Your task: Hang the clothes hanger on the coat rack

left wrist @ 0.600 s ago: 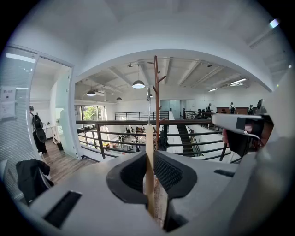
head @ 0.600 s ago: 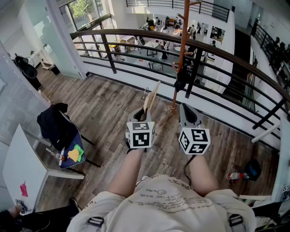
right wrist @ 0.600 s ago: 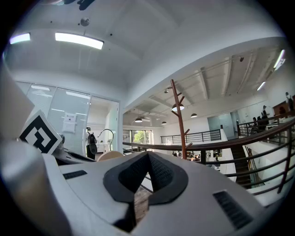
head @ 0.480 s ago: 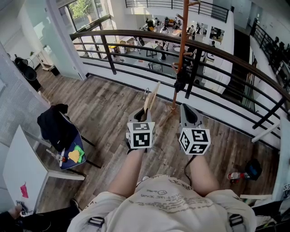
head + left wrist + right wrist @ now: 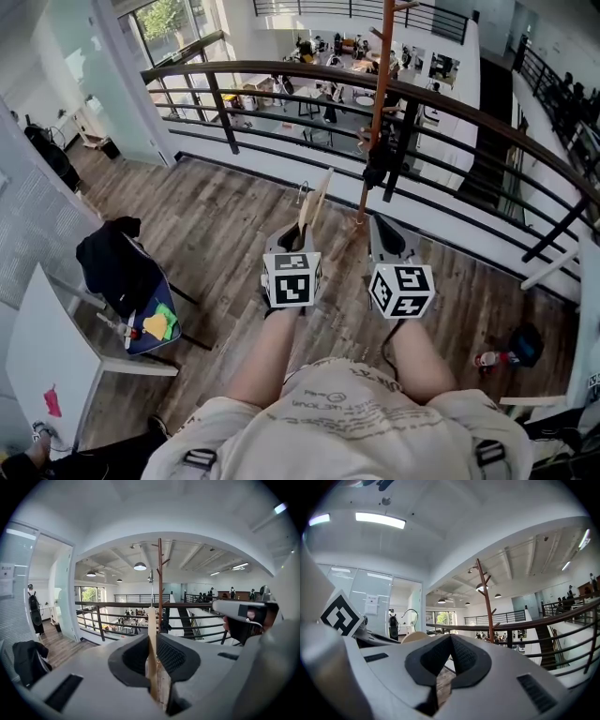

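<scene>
My left gripper (image 5: 302, 234) is shut on a pale wooden clothes hanger (image 5: 315, 199), held edge-on and pointing up and away. In the left gripper view the hanger (image 5: 152, 639) stands as a thin upright strip between the jaws, its metal hook (image 5: 151, 579) above. The coat rack (image 5: 379, 94), a thin brown pole with short pegs, stands by the railing just beyond both grippers; it also shows as the coat rack (image 5: 160, 583) and the coat rack (image 5: 486, 597). My right gripper (image 5: 384, 231) is beside the left one, shut with nothing in it (image 5: 450, 638).
A curved dark railing (image 5: 281, 70) runs behind the rack, with an atrium drop beyond. A chair draped with a dark jacket (image 5: 114, 262) and a white table (image 5: 42, 352) stand at the left. A dark bag (image 5: 525, 345) lies on the floor at the right.
Both grippers and the hanger keep the same pose; only the head view has shifted slightly.
</scene>
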Motion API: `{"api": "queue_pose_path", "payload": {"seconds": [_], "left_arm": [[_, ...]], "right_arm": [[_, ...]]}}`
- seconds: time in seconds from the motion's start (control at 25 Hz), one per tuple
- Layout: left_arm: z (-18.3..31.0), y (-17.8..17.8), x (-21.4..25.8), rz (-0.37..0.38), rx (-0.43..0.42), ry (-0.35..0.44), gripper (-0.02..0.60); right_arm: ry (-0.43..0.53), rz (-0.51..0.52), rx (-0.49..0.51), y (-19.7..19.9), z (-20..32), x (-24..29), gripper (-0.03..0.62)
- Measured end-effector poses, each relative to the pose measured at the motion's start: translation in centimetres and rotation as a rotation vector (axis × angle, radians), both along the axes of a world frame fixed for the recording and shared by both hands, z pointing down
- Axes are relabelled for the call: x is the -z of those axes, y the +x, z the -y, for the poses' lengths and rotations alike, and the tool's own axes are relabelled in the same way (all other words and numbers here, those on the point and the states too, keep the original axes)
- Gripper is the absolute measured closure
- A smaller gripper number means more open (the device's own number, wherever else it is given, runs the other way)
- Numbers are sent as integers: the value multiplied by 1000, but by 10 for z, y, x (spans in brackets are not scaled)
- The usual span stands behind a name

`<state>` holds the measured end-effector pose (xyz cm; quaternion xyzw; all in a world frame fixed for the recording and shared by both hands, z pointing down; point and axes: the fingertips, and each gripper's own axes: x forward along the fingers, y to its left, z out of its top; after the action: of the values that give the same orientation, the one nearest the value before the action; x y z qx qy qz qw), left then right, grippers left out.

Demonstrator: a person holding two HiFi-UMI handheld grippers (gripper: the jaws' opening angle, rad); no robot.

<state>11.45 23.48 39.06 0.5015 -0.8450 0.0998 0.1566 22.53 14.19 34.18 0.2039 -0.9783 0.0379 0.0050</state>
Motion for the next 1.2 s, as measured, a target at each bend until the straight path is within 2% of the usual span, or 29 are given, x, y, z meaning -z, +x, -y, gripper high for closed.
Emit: {"api": "queue_pose_path", "payload": {"seconds": [0.2,0.56,0.72,0.96,1.2], "left_arm": [[-8,-17,-2,4,-21,0,531],[-19,-39,-12,6,-91,-5,531],[-17,-44,-19,3,-109,-6,531],[-8,-70,-32,-12,-98,-19,531],[20,-96,-30,1,-87,-29,531]], "right_arm": [[-1,13,-5,-15,-13,-1,591],[2,15,-101,-26,-28,-13,591],[-4,17,-129,-30,-21,-15,591],[-15,16,-113,-58,-11,-24,591],[-27,31,-102,-89,23,-26,591]]}}
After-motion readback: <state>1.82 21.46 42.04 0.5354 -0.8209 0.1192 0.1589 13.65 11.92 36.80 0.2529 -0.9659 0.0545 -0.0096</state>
